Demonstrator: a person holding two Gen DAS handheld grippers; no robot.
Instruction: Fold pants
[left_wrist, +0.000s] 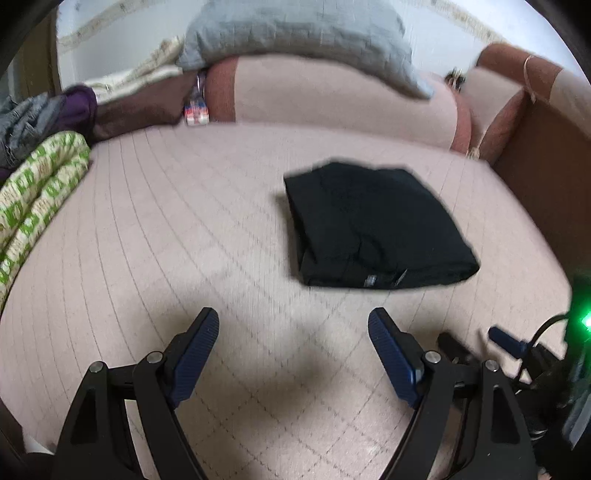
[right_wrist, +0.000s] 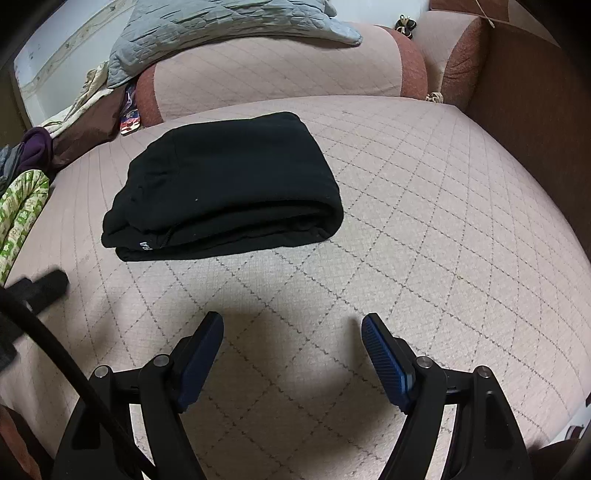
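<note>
The black pants (left_wrist: 373, 225) lie folded into a compact rectangle on the pink quilted bed cover (left_wrist: 184, 240). In the right wrist view the pants (right_wrist: 225, 188) lie ahead and to the left, with the thick folded edge facing me. My left gripper (left_wrist: 293, 319) is open and empty, above the cover, short of the pants and to their left. My right gripper (right_wrist: 291, 325) is open and empty, above the cover in front of the pants. The right gripper's fingers (left_wrist: 506, 338) show at the right edge of the left wrist view.
A pink bolster (right_wrist: 277, 70) with a grey quilted blanket (right_wrist: 221, 26) on it lies behind the pants. A green patterned cloth (left_wrist: 37, 192) and dark clothes (left_wrist: 55, 110) sit at the left. A brown wooden bed frame (right_wrist: 535, 110) runs along the right.
</note>
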